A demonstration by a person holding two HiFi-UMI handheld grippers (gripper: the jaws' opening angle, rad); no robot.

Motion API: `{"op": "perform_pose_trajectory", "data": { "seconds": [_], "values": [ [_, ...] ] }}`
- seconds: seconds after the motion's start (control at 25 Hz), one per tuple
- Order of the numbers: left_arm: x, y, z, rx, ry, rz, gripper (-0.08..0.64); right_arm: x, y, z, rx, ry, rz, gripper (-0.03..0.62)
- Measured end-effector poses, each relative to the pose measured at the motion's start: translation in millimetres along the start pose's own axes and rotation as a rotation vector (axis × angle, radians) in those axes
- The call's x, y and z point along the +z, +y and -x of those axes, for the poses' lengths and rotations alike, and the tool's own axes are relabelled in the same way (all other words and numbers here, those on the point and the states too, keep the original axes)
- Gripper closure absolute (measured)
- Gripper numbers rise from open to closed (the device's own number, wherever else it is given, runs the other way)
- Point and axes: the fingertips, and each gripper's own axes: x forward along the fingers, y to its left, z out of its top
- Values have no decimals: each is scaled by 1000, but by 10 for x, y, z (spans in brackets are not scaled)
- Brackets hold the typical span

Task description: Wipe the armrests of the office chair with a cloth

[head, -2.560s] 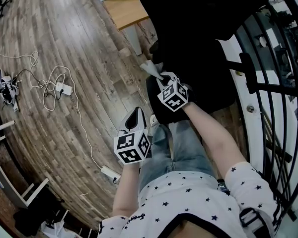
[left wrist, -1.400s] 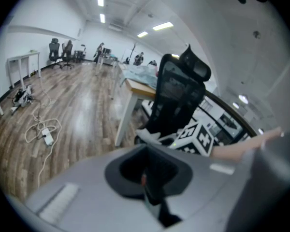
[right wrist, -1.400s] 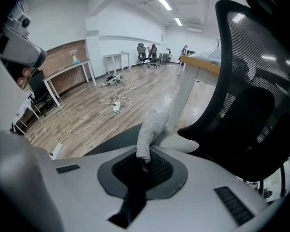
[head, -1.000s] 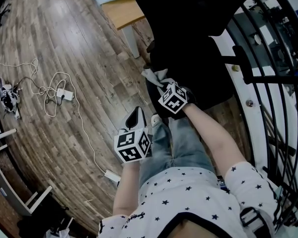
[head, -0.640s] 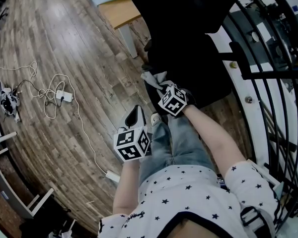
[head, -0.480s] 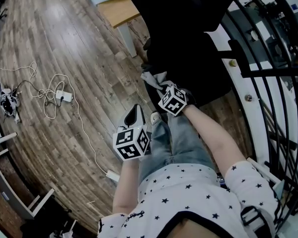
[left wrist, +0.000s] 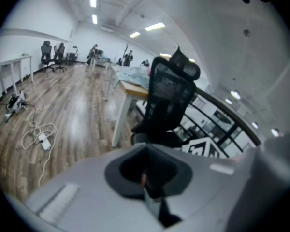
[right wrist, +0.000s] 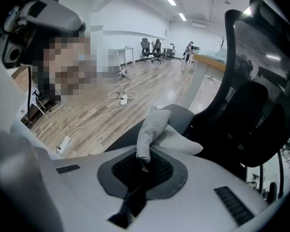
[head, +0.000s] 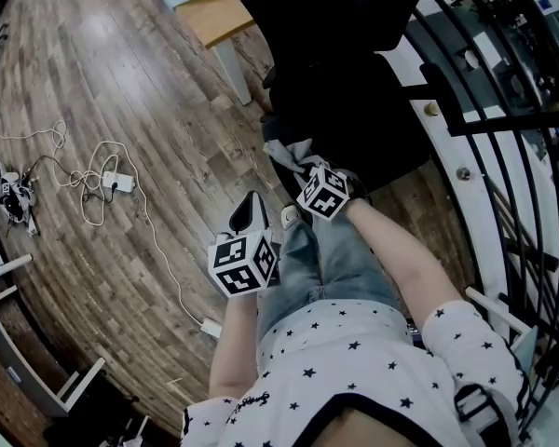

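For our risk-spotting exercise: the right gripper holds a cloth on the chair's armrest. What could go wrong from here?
1. The right gripper pinches only an edge of the cloth; rubbing the armrest could pull it free.
2. The left gripper is shut on nothing, away from the chair, which may swivel when pushed.

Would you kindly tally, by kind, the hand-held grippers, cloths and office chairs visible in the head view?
hand-held grippers: 2 (left hand-held gripper, right hand-held gripper)
cloth: 1
office chair: 1
Total: 4
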Motion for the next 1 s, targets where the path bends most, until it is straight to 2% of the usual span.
{"op": "perform_pose_trajectory", "data": {
  "seconds": [0.48, 1.0],
  "values": [
    [-81, -95, 69, -2, -8, 2, 557, -221, 351, 138, 32, 21, 33, 563],
    [-191, -159, 191, 39, -24, 42, 557, -374, 607, 254, 82, 29, 73, 563]
  ]
}}
